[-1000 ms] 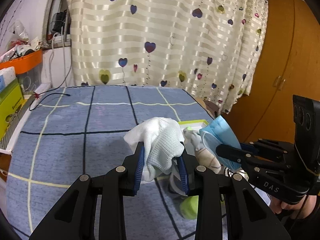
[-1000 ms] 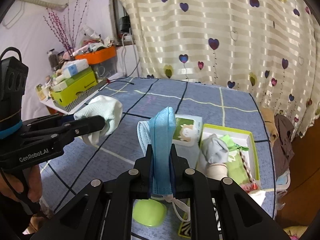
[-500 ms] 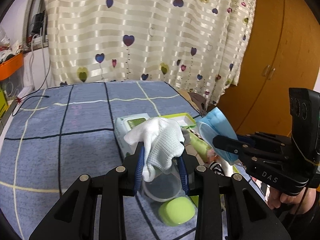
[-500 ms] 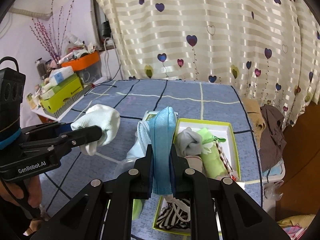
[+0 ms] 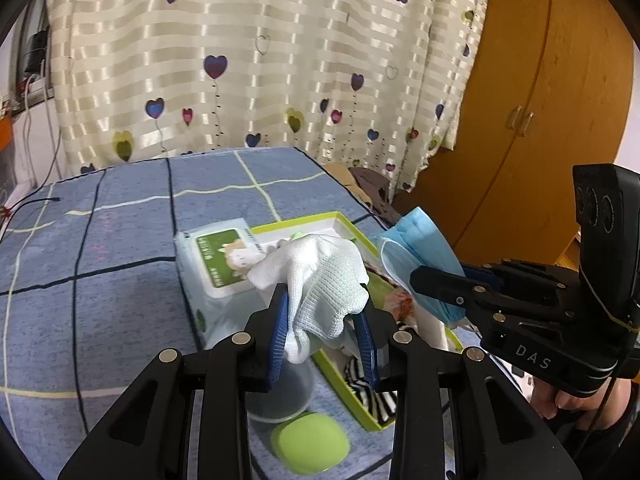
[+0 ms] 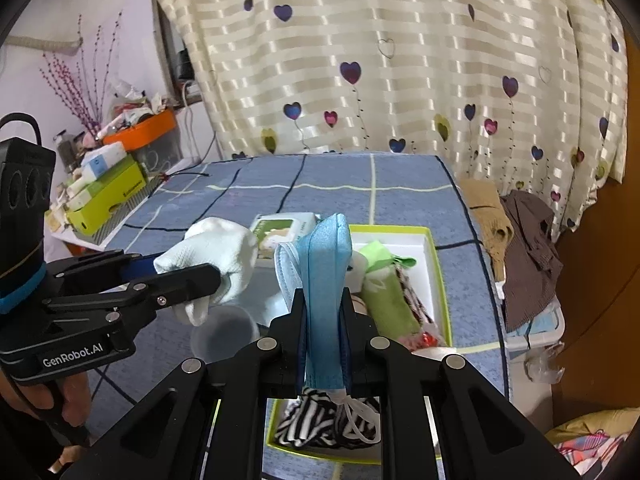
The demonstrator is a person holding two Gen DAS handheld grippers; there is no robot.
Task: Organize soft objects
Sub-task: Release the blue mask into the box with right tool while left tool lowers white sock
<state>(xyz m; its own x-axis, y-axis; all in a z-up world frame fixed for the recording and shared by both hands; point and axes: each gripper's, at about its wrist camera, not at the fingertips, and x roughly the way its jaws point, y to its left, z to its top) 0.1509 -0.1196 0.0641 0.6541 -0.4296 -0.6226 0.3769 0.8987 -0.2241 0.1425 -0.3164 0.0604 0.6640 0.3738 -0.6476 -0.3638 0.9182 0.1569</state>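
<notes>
The white glove (image 5: 326, 280) is bunched up and clamped between the blue pads of the left gripper (image 5: 323, 334), held in the air above the near-left corner of the green box (image 5: 338, 380). The blue face mask (image 6: 326, 292), folded flat, is pinched tight in the right gripper (image 6: 325, 344), standing upright; its white ear loop (image 6: 354, 412) hangs down below the jaws. Both grippers are side by side over the box, close but not touching each other.

The box sits on the blue checked cloth (image 5: 120, 292), w/ soft things inside: a green cloth (image 6: 386, 300), a striped black-white fabric (image 6: 316, 420) at the near end, something red-patterned on the right side. Just left of the box lies a wipes pack (image 5: 218, 256) w/ green label. Nearer, under the left gripper, a clear cup (image 5: 280, 392) and a lime green round lid (image 5: 310, 444) beside it.

Far behind is the heart curtain (image 5: 256, 60), at right a wooden wardrobe (image 5: 552, 100). In the right wrist view, a pile of brown clothes (image 6: 524, 248) lies right of the cloth edge
</notes>
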